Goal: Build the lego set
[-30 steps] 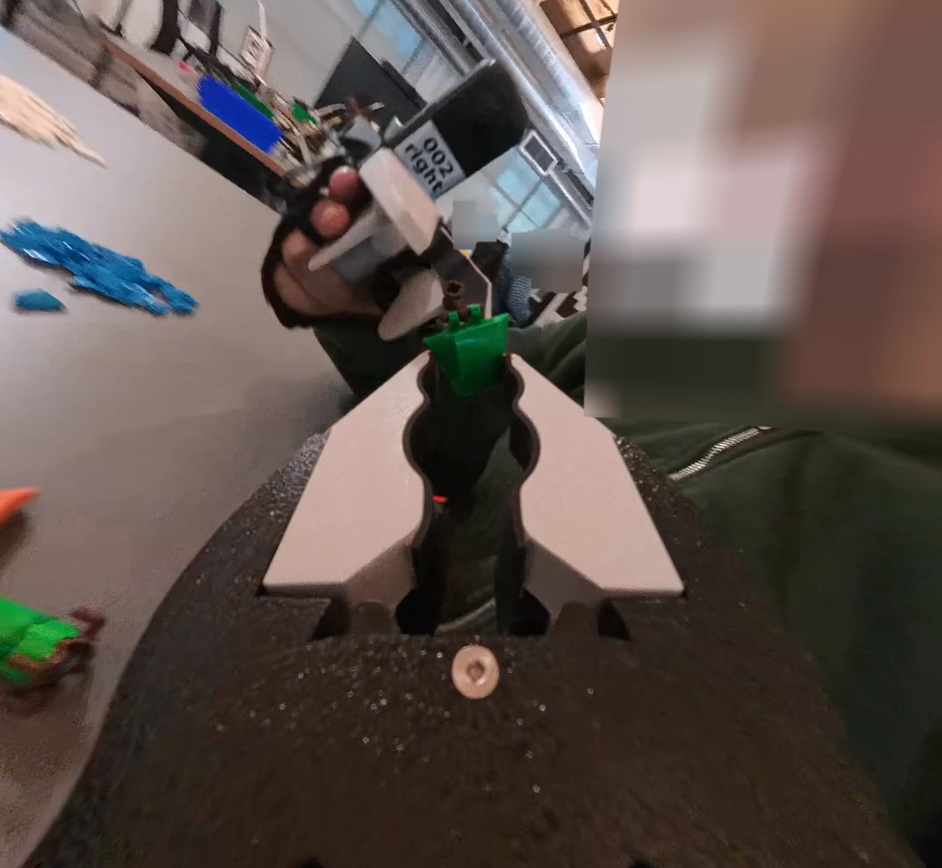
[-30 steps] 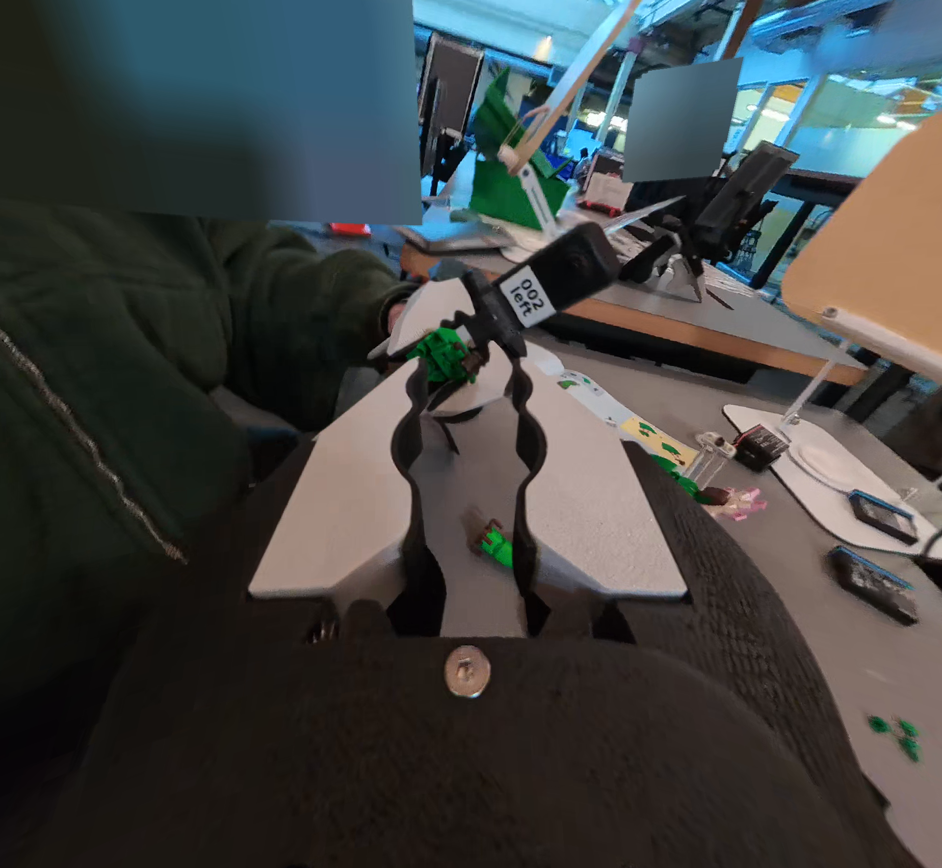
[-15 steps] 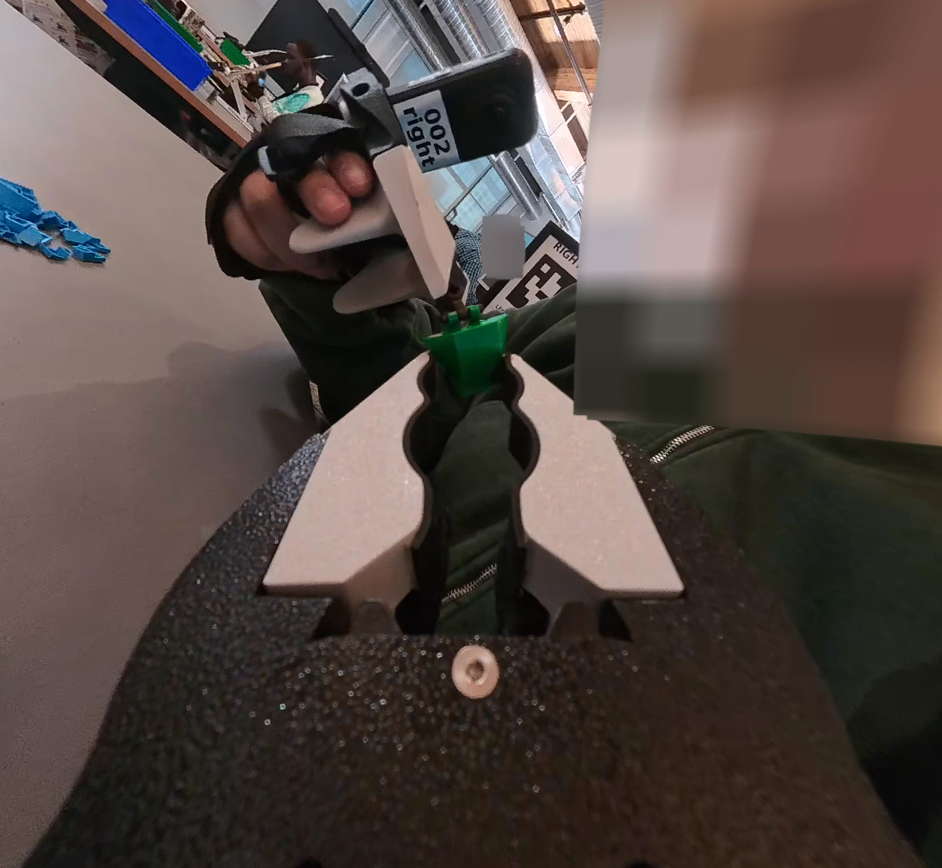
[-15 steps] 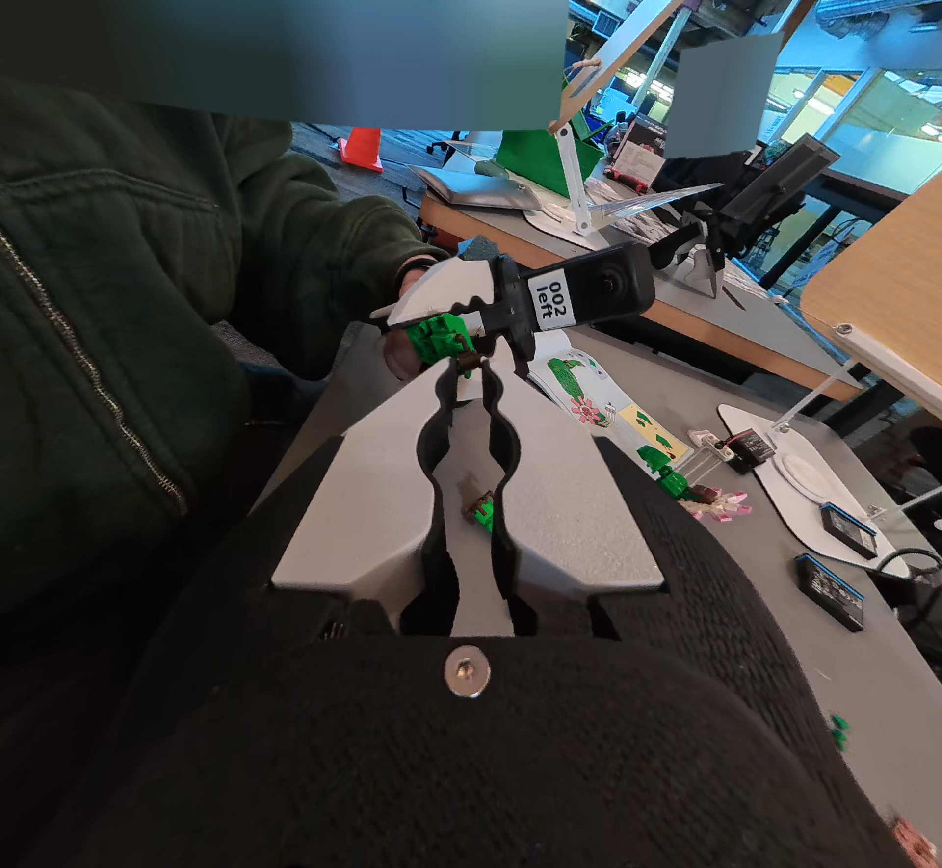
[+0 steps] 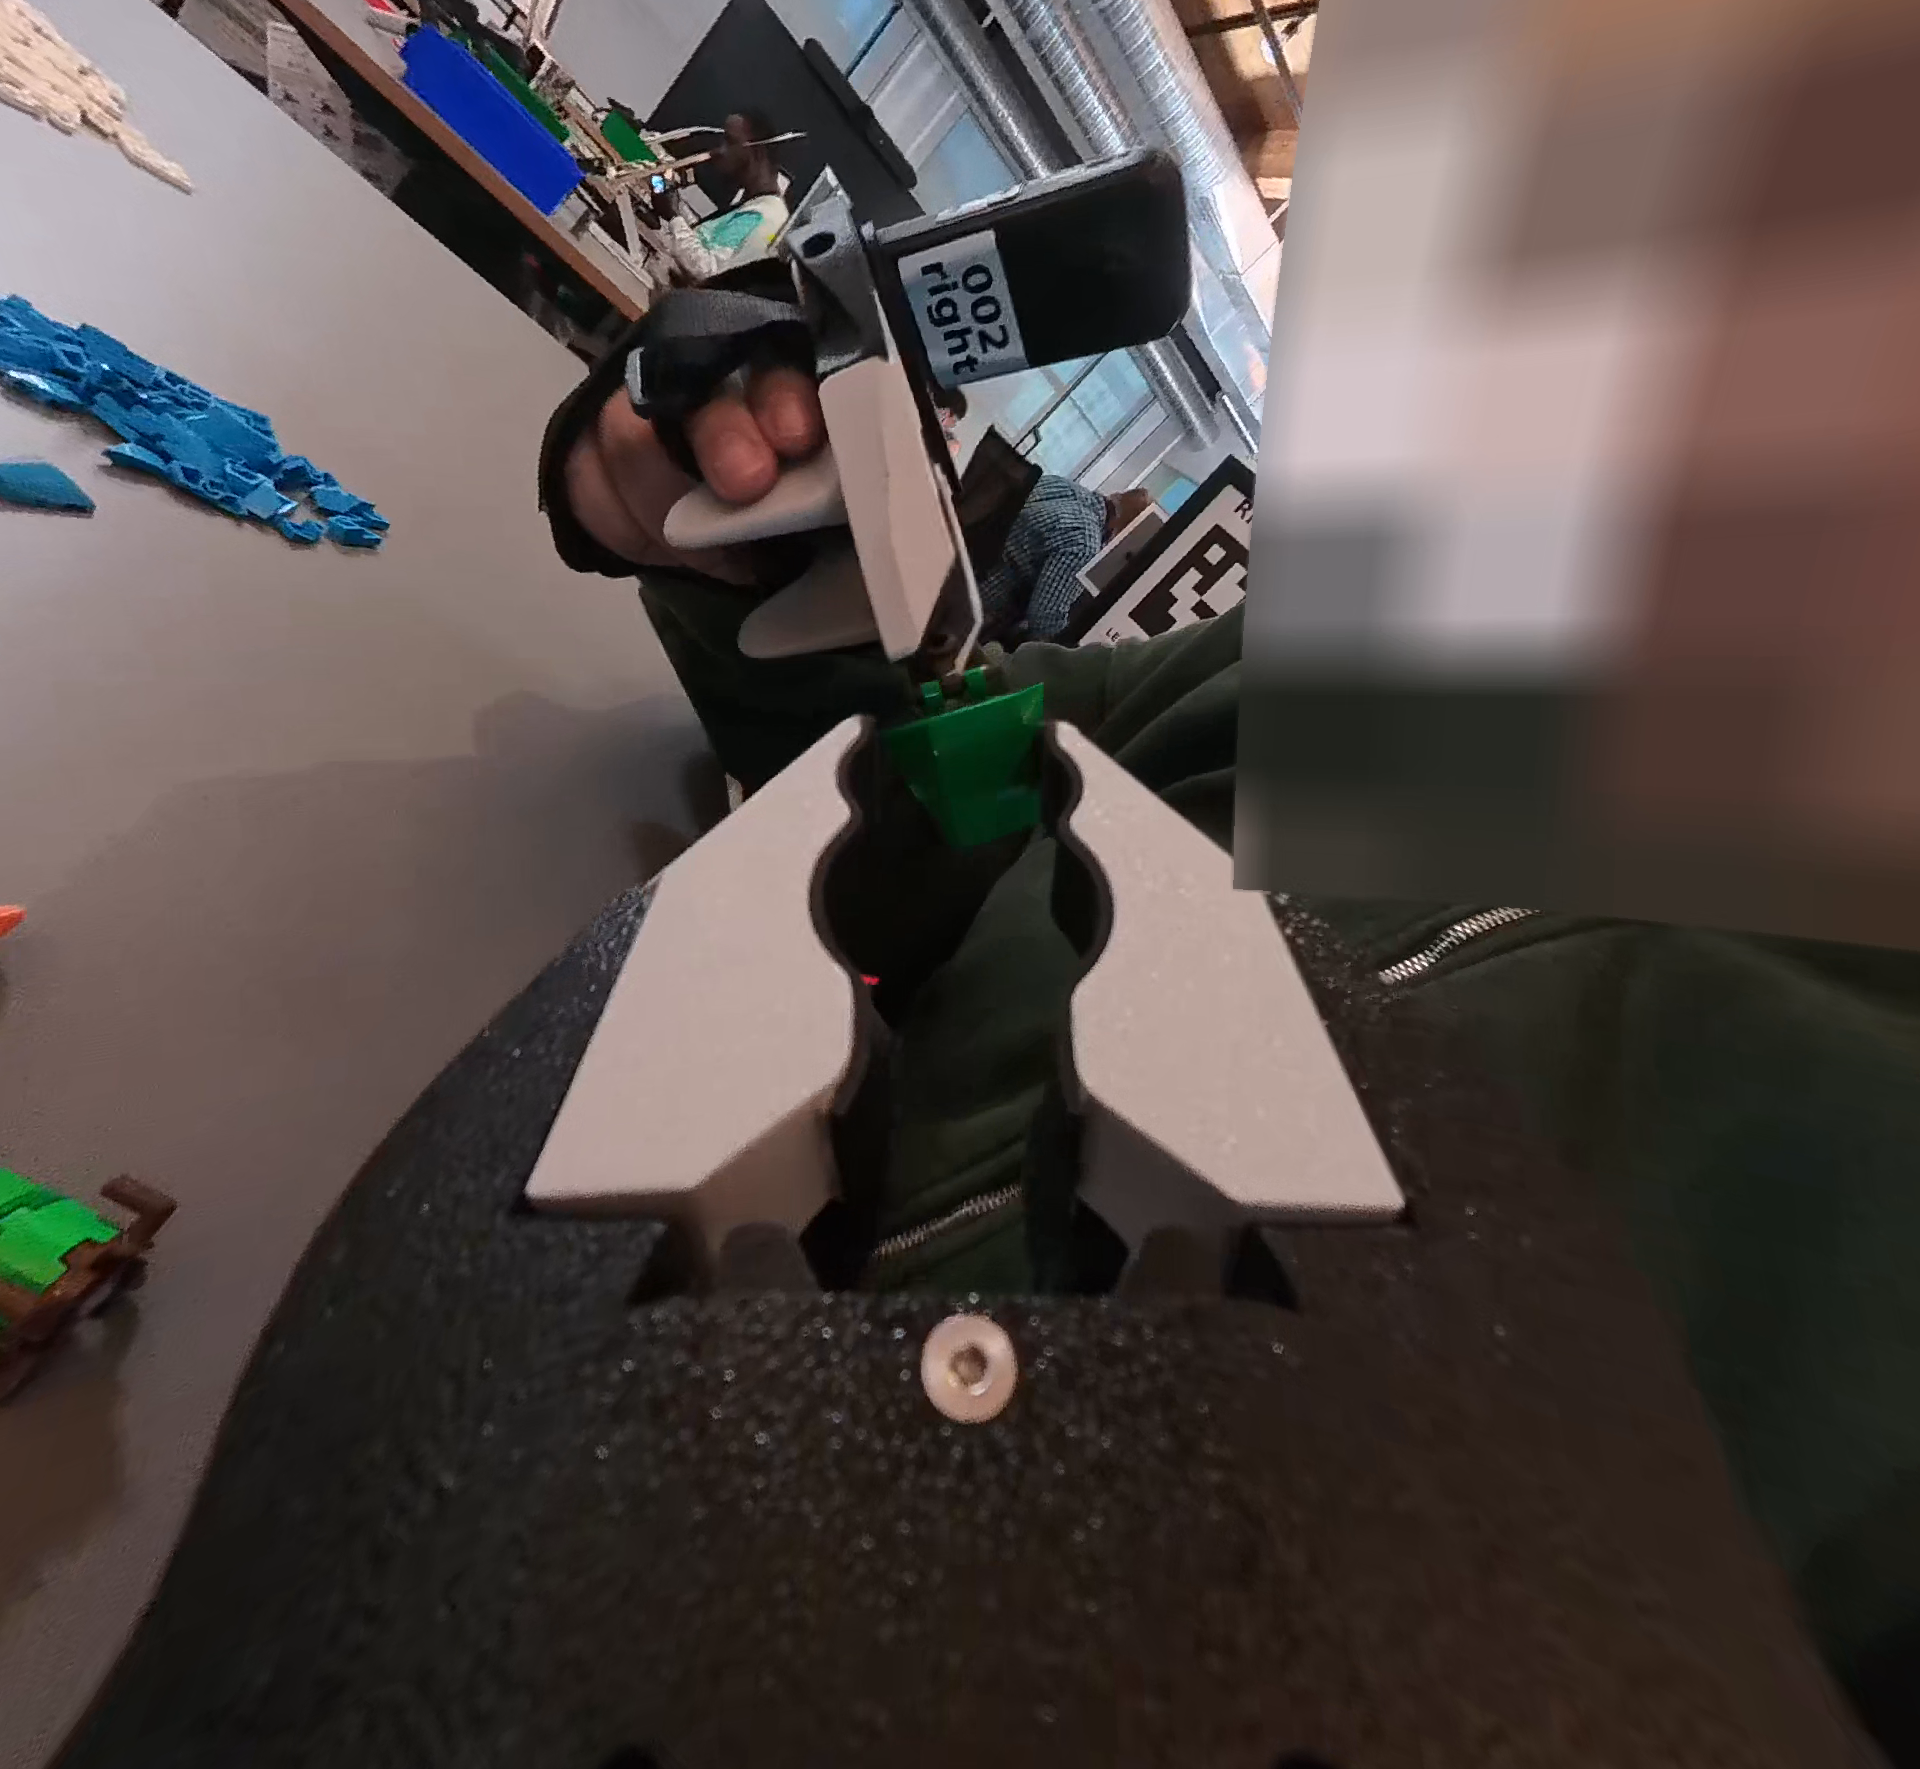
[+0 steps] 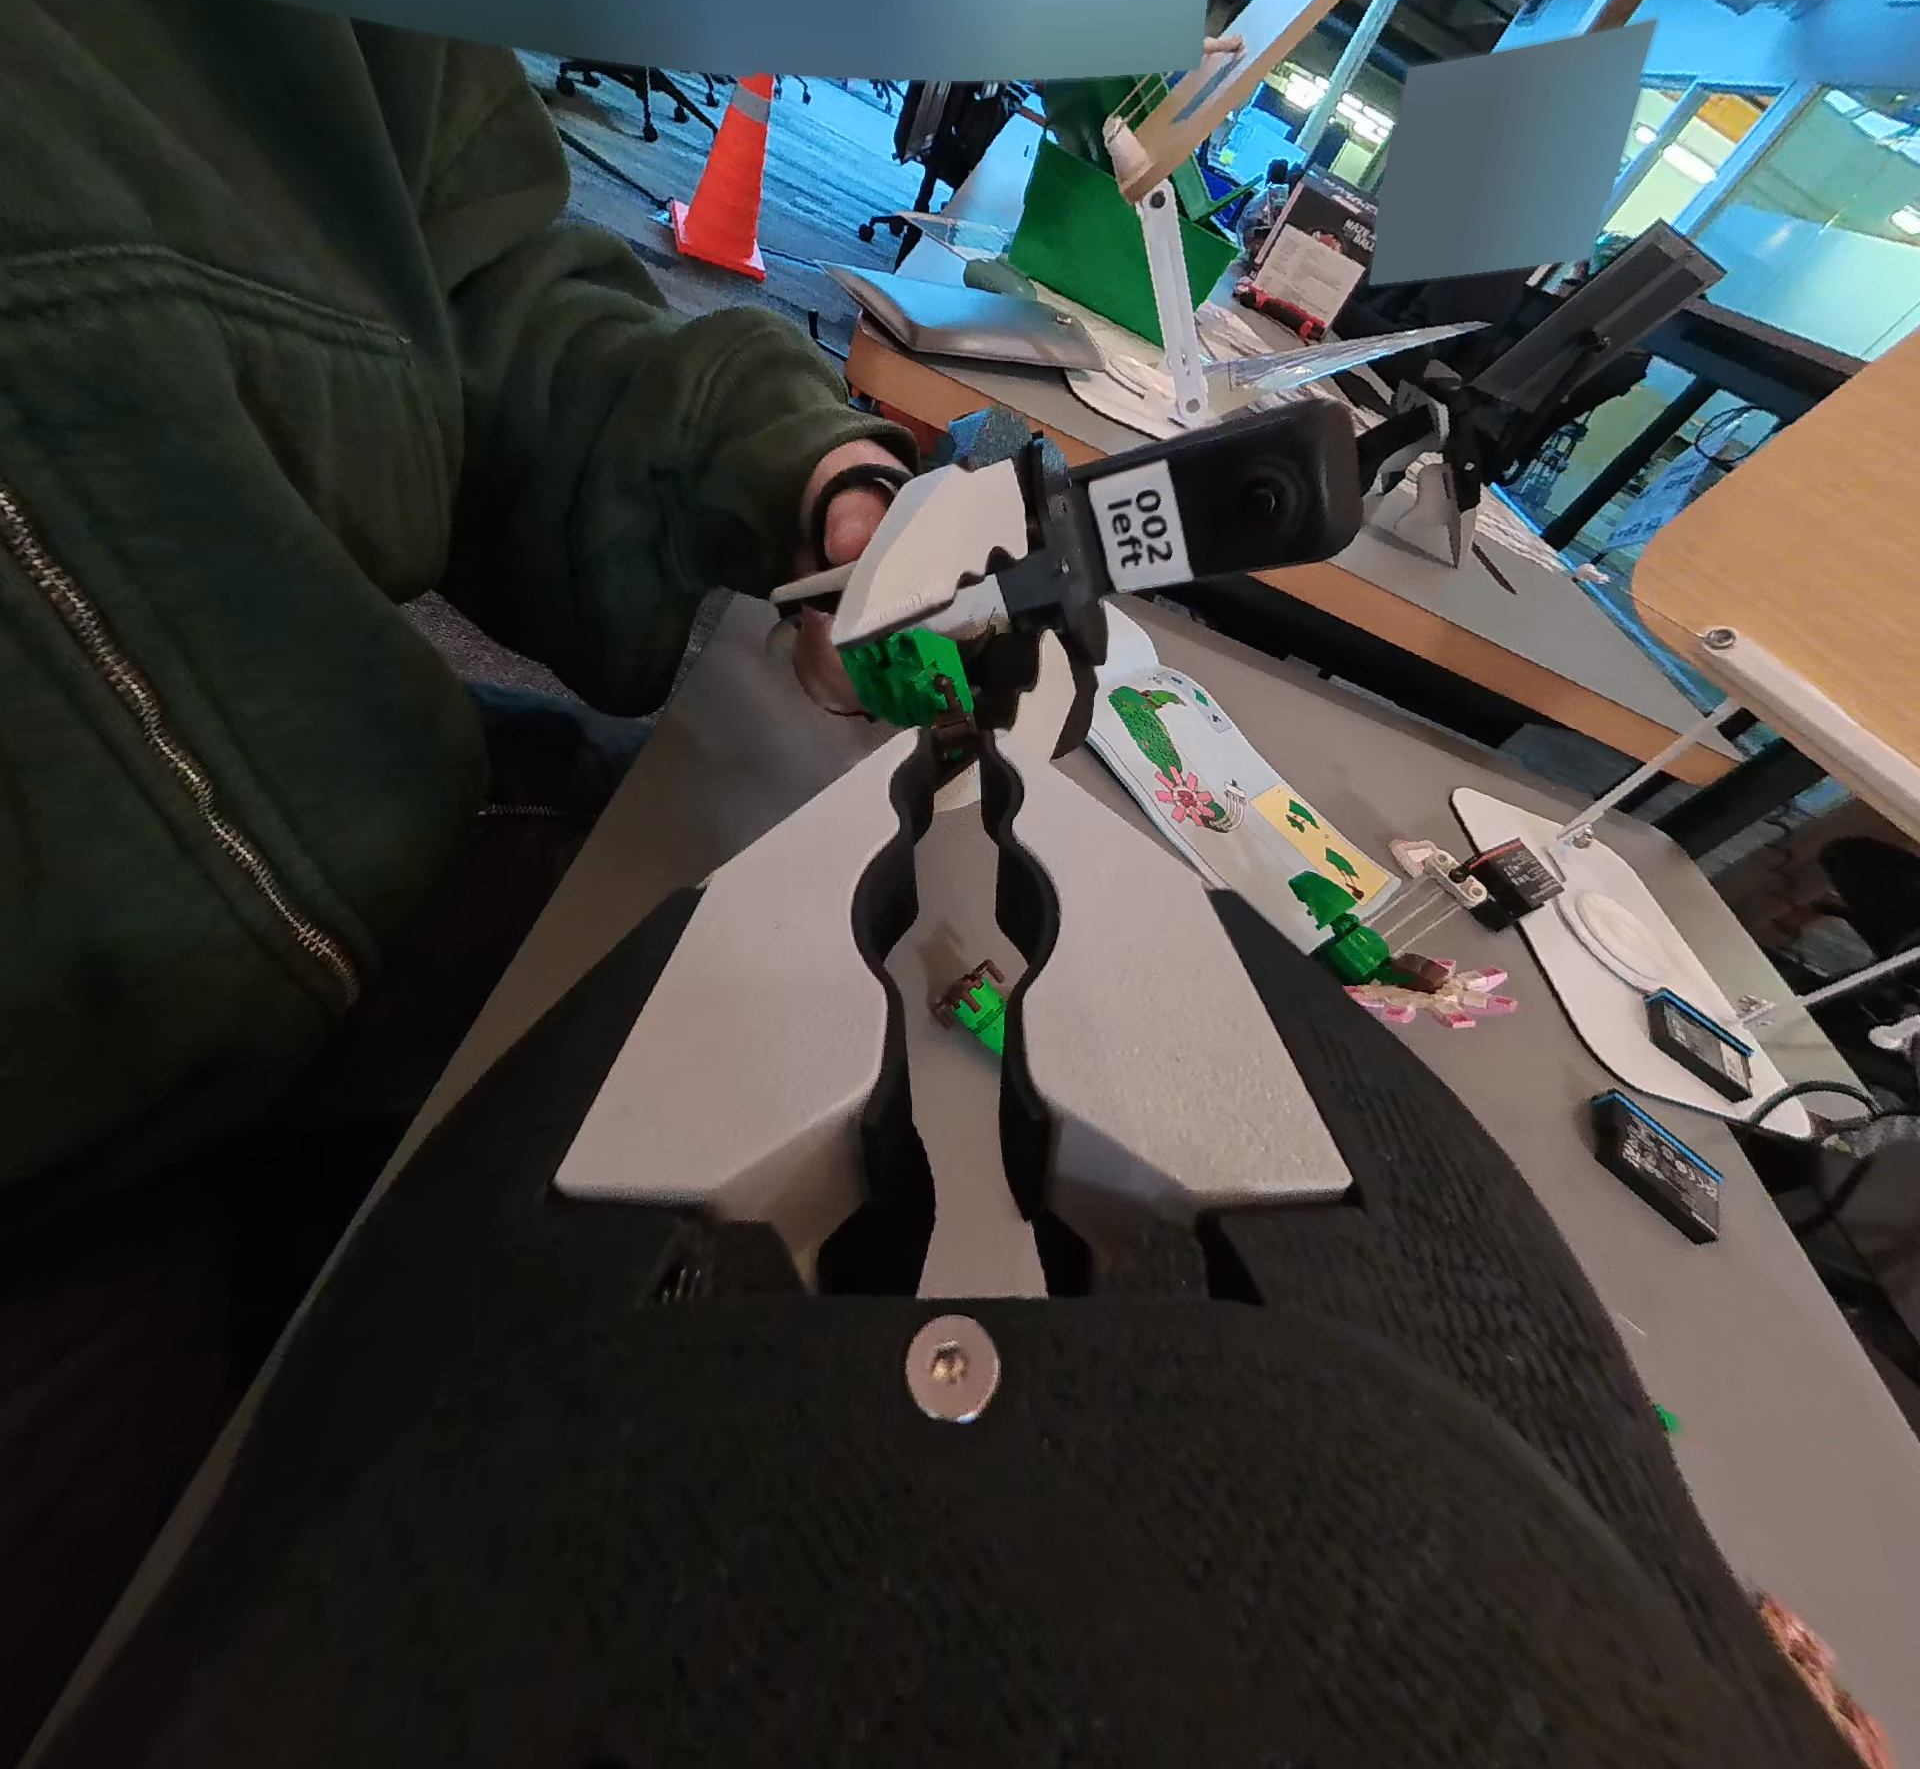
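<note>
Green lego piece [image 5: 966, 769] clamped at left gripper [image 5: 956, 763] fingertips

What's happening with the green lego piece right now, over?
Left tool shut on green lego piece, held in the air. Right tool pinching a small brown piece against it. Nothing in the way.
</note>
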The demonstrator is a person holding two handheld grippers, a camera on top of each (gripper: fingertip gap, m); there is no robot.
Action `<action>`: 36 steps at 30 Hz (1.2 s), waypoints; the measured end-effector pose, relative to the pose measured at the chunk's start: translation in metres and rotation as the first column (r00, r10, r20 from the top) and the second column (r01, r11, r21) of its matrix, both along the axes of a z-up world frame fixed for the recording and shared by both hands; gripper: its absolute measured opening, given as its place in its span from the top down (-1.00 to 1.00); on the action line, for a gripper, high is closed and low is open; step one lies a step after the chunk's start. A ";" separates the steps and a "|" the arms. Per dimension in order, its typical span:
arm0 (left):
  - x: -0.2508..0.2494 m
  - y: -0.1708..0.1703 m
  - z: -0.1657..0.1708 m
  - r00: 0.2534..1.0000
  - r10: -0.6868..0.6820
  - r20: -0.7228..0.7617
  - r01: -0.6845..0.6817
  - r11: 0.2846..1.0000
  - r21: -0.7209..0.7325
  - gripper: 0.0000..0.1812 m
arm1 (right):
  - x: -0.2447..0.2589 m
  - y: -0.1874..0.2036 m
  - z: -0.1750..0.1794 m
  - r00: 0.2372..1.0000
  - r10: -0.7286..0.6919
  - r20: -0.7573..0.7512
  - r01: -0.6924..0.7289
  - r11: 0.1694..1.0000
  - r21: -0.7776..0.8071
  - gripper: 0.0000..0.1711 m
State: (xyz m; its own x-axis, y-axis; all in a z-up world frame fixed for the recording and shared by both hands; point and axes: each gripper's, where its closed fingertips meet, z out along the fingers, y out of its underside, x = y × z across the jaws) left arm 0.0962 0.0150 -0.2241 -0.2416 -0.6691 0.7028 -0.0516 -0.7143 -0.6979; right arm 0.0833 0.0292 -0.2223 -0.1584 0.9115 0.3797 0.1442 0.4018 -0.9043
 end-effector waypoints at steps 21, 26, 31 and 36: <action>-0.087 0.055 -0.064 0.832 0.471 -0.295 -0.447 0.882 0.148 0.69 | -0.033 0.063 -0.128 0.787 -0.405 0.464 0.563 0.780 -0.273 0.43; -0.087 0.052 -0.069 0.843 0.439 -0.310 -0.414 0.899 0.145 0.69 | -0.037 0.064 -0.132 0.774 -0.411 0.482 0.574 0.777 -0.259 0.40; -0.086 0.050 -0.067 0.856 0.423 -0.296 -0.405 0.906 0.124 0.69 | -0.042 0.054 -0.133 0.791 -0.357 0.497 0.528 0.808 -0.260 0.43; -0.085 0.048 -0.067 0.862 0.409 -0.300 -0.392 0.912 0.119 0.69 | -0.046 0.050 -0.131 0.820 -0.319 0.475 0.466 0.853 -0.234 0.32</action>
